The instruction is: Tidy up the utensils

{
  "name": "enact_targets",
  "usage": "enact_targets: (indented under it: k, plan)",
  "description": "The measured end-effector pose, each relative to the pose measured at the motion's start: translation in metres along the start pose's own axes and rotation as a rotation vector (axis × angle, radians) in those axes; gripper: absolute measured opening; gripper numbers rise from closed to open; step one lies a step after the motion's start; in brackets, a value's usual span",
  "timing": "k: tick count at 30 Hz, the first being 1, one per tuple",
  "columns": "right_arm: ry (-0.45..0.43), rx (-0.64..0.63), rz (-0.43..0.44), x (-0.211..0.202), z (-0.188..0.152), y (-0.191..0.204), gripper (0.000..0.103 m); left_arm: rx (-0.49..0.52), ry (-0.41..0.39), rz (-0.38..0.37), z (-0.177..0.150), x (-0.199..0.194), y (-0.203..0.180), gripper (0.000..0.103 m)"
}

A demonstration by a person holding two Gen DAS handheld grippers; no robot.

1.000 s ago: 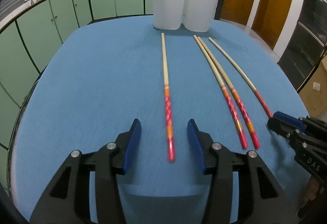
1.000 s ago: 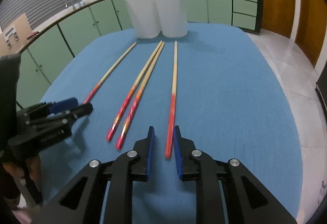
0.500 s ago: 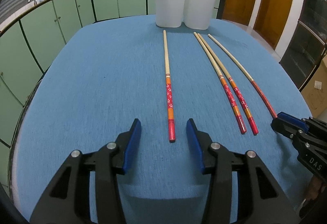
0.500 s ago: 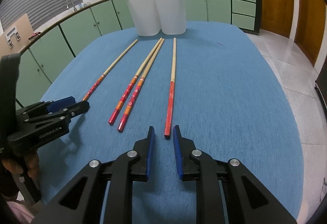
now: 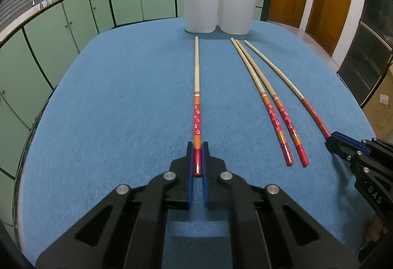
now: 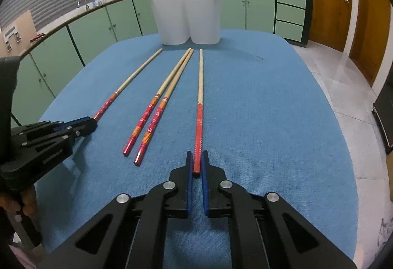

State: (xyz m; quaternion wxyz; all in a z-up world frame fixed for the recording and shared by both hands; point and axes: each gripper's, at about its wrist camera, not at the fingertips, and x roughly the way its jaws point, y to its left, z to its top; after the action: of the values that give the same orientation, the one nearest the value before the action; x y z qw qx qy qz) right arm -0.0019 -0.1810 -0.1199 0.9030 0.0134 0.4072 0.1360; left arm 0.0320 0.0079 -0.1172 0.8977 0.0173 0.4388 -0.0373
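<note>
Two tongs [image 5: 197,146] [image 6: 197,154], mid-table [image 5: 122,109] chopsticks [image 5: 197,87] [image 6: 200,97].

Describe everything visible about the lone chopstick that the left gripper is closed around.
The red-handled bamboo chopstick is long, thin and straight. Its far part is pale bare wood; below orange stripes the handle is red with small white flowers, then more orange bands and a plain red butt. It lies flat on the blue tablecloth, tip pointing at the white plastic utensil holder without touching it. The left gripper pinches its butt end between blue pads.
</note>
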Motion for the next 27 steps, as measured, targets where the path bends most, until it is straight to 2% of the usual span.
enact_targets:
  k: [4, 9, 20, 27]
  plan:
    - [-0.021, 0.01, 0.012, -0.016, 0.008, -0.006, 0.006, 0.004, 0.022, -0.005, 0.008, -0.011, 0.001, 0.005]
    - [-0.076, -0.009, 0.02, -0.04, 0.028, -0.006, 0.006, 0.031, -0.024, 0.001, 0.022, -0.037, 0.0, 0.005]
    - [-0.258, -0.025, 0.054, -0.098, 0.091, -0.016, 0.006, 0.011, -0.242, -0.048, 0.081, -0.108, 0.008, 0.005]
    - [-0.338, -0.05, 0.096, -0.123, 0.147, -0.019, 0.006, 0.0, -0.339, -0.083, 0.128, -0.124, 0.01, 0.005]
